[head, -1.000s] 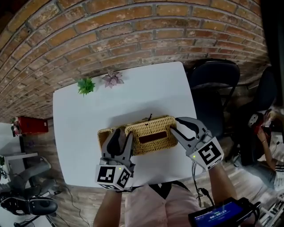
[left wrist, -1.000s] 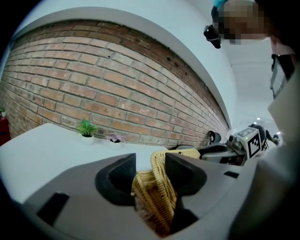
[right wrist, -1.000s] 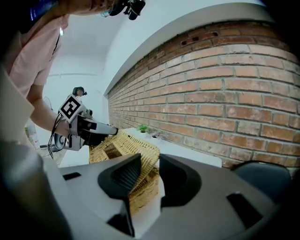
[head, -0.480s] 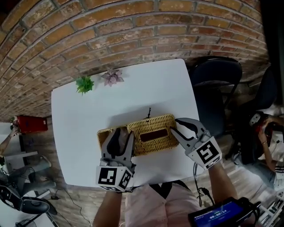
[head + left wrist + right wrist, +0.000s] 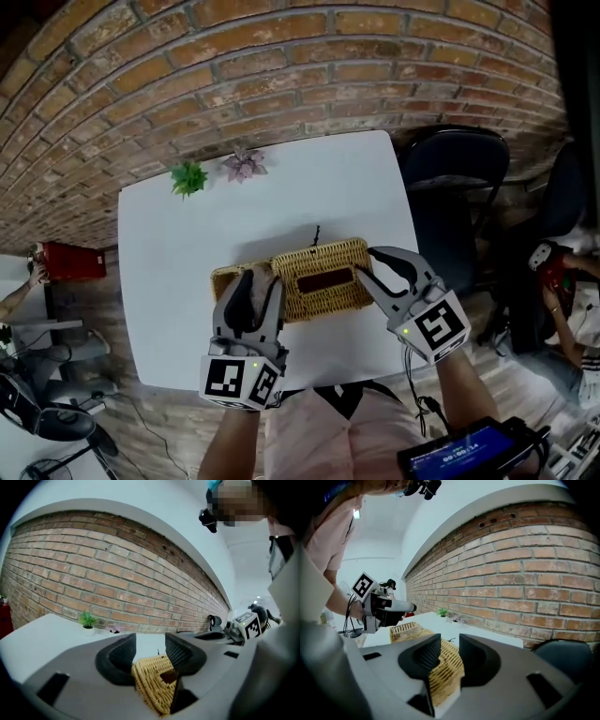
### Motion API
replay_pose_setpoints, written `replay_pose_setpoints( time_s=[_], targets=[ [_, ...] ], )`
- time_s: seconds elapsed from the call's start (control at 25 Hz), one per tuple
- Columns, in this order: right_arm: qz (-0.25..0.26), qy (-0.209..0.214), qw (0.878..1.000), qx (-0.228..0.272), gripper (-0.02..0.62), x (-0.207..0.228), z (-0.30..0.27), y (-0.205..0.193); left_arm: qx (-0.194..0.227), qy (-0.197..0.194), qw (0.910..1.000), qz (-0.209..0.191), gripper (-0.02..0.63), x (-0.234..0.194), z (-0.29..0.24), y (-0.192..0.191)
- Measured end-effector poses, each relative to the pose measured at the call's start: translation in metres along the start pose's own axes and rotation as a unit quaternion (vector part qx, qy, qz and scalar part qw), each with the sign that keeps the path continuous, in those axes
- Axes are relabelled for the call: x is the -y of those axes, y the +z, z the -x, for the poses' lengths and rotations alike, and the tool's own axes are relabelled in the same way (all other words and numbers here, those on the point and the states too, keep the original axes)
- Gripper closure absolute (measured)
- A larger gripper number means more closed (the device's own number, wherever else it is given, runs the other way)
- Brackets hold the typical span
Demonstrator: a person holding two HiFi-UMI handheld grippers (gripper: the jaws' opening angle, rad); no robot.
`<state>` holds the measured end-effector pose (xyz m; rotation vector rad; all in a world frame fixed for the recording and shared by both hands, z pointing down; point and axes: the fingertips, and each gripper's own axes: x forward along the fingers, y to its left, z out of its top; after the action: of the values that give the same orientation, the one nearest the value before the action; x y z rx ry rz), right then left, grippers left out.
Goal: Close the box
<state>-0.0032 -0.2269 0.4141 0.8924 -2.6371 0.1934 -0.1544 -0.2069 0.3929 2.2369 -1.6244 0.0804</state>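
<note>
A woven wicker lid with a dark slot hangs slightly skewed over the wicker box base, which peeks out at its left end on the white table. My left gripper is shut on the lid's left end, and the wicker fills the gap low between its pads. On the lid's right end my right gripper is shut, with a wicker corner between its pads. The right gripper view shows the open base below my left gripper.
Two small potted plants, one green and one purplish, stand at the table's far edge by the brick wall. A black chair stands to the right of the table. A red object lies on the floor at the left.
My left gripper has risen a little, and the wicker lid now sits lower between its jaws. The right gripper holds the same grip, almost in the same place.
</note>
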Motion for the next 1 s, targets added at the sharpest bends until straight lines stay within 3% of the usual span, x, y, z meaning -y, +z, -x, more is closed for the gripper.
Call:
replay_pose_setpoints(
  time_s=[0.16,0.36,0.48,0.72,1.0],
  targets=[
    [-0.015,-0.029,0.998,0.056,0.508,-0.006,0.018,0.049,0.042,0.019,0.9984,-0.032,0.428,0.017,0.015,0.045],
    [-0.008,-0.081,0.989,0.123,0.588,-0.01,0.05,0.112,0.097,0.042,0.991,-0.082,0.515,0.046,0.037,0.104],
    [0.006,-0.106,0.984,0.146,0.594,-0.012,0.068,0.138,0.121,0.057,0.9857,-0.103,0.576,0.062,0.05,0.129],
    [0.023,-0.138,0.975,0.175,0.595,-0.015,0.097,0.173,0.159,0.064,0.9756,-0.137,0.586,0.092,0.066,0.161],
    [0.042,-0.156,0.969,0.185,0.595,-0.018,0.115,0.183,0.18,0.063,0.9712,-0.143,0.586,0.106,0.071,0.174]
  ],
)
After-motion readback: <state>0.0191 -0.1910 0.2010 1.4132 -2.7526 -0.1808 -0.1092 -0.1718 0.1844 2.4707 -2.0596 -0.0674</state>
